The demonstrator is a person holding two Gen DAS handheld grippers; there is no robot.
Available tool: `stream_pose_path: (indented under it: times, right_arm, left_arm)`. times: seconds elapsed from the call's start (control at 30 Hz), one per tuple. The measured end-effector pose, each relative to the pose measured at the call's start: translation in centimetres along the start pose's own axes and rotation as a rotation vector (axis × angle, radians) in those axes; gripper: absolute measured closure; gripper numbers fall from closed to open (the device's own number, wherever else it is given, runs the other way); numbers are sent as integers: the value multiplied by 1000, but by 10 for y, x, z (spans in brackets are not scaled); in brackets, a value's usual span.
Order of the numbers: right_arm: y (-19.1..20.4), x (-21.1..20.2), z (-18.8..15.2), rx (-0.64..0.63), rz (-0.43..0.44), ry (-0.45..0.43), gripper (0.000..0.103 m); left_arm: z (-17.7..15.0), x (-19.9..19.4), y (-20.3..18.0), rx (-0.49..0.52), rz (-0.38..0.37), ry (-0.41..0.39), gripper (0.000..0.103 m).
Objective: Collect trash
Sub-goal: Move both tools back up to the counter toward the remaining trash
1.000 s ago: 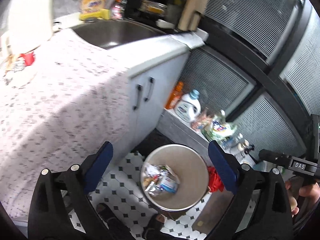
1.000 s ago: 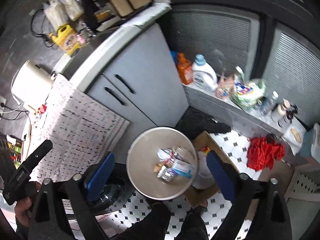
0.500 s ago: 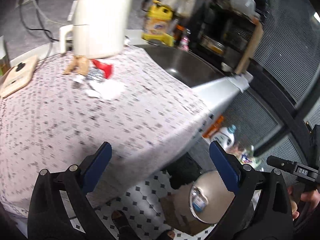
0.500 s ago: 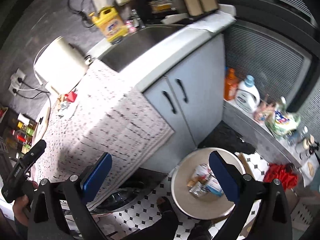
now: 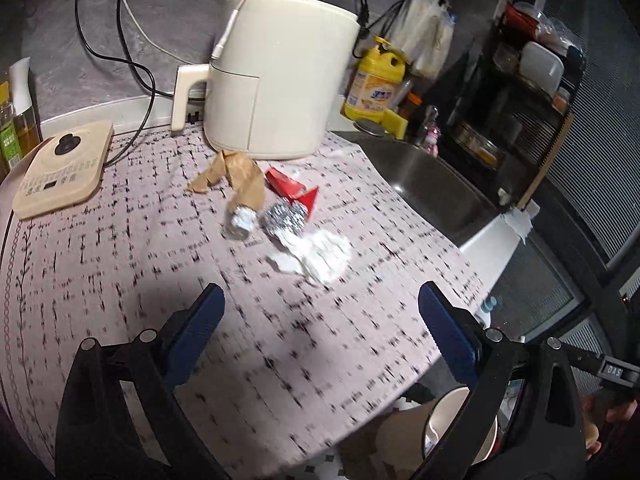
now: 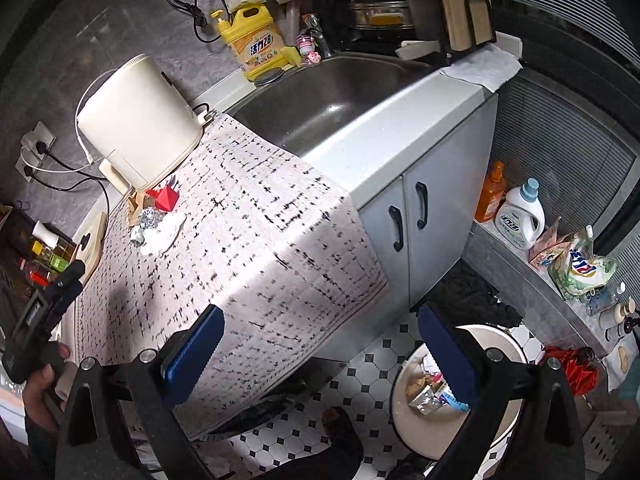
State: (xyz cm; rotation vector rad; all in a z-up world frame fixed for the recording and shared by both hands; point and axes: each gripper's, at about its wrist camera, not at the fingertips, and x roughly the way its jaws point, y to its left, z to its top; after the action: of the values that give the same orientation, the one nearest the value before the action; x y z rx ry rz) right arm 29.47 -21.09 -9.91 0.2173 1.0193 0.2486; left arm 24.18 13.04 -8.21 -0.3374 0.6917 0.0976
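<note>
A pile of trash lies on the patterned tablecloth [image 5: 120, 264] in front of a cream appliance [image 5: 280, 80]: crumpled brown paper [image 5: 240, 176], a red wrapper [image 5: 292, 190], a foil ball [image 5: 286, 218], a small foil-tipped piece [image 5: 240, 222] and a white tissue [image 5: 320, 254]. My left gripper [image 5: 320, 332] is open and empty, above the cloth short of the pile. My right gripper [image 6: 320, 344] is open and empty over the table's edge. The round bin [image 6: 516, 344] on the floor holds wrappers [image 6: 432, 392]. The pile also shows in the right wrist view [image 6: 160, 220].
A sink [image 6: 332, 96] lies right of the cloth, with a yellow detergent bottle [image 5: 376, 80] behind it. A beige scale-like pad [image 5: 60, 168] sits at the cloth's left. Cabinet doors [image 6: 420, 224], bottles on a ledge [image 6: 520, 216] and a tiled floor [image 6: 360, 376] are below.
Both grippers have swung up and away from the bin toward the table. The left view now faces the trash pile at closer range; the bin has dropped to the frame's lower right.
</note>
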Motion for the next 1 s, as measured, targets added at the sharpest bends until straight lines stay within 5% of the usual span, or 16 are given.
stream_pose_path:
  times: [0.3,1.0]
  right_arm:
    - [40,18,9,39,-46,-27,8]
    - [63,30,21,97,-135,-33,8]
  left_arm:
    - [38,43,44,16,-31,23,28]
    - [79,145,61,83,-41,150,41]
